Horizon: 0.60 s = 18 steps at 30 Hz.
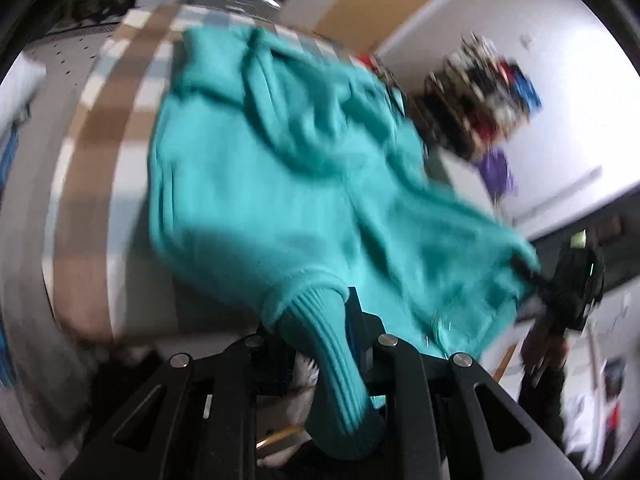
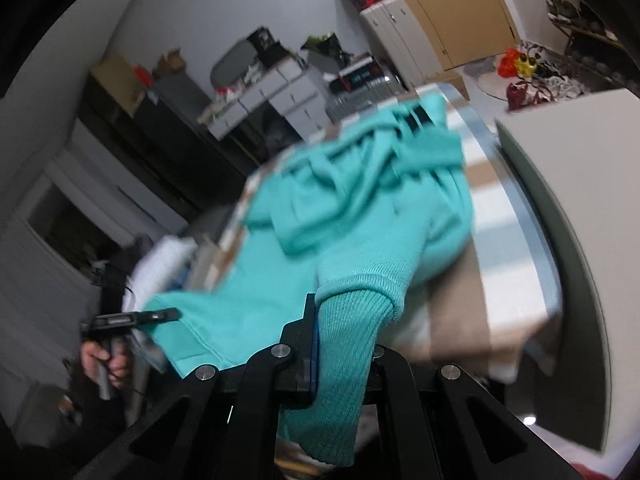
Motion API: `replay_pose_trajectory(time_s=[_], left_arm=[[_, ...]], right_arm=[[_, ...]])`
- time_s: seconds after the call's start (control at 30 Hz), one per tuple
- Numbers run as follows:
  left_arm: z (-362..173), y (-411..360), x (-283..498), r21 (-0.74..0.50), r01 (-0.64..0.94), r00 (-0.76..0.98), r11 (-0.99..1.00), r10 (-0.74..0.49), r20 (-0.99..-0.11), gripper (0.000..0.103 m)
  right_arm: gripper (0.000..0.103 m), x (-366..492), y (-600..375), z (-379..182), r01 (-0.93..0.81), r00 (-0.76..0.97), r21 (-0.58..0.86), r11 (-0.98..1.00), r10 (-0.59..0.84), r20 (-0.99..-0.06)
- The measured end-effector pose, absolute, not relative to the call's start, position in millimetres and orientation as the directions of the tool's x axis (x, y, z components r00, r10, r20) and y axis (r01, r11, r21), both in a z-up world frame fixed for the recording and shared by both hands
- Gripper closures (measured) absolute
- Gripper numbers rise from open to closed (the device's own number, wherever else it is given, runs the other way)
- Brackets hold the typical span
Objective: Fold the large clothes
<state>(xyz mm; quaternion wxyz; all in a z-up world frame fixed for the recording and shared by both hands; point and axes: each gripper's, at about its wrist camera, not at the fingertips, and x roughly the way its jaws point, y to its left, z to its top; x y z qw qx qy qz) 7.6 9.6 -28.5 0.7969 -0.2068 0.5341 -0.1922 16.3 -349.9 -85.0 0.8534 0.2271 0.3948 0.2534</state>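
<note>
A turquoise sweatshirt lies crumpled and stretched over a table with a brown, white and pale blue checked cloth. My left gripper is shut on a ribbed cuff of the sweatshirt, which hangs back over the jaws. My right gripper is shut on another ribbed cuff. The sweatshirt spans between the two grippers. The right gripper also shows at the right of the left wrist view, and the left gripper at the left of the right wrist view.
The table's checked cloth runs to its edge by a white cabinet. Drawers and clutter stand behind. A rack of dark clothes stands by the white wall. Both views are motion-blurred.
</note>
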Motion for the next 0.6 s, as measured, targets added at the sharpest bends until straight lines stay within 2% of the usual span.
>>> replay_pose_trajectory(time_s=[0.13,0.33,0.6], left_arm=[[-6.2,20.2,102.3,-0.602,-0.014,0.336,0.798,-0.564,-0.755,0.088],[7.0,18.5,210.1,-0.598,-0.117,0.376,0.793,-0.522,-0.766,0.088],[-50.5,37.3,296.9,-0.572,-0.247,0.286,0.782,-0.505,-0.814,0.088]], right_arm=[[0.096,90.9,-350.6,-52.0,-0.155,0.539,0.656,0.739,0.62,-0.571],[0.096,226.2,-351.1,-27.4,0.006,0.477,0.68,0.733,0.595,-0.647],[0.096,360.9,-348.2,-83.9,0.222,0.38,0.633,0.742,0.532,-0.757]])
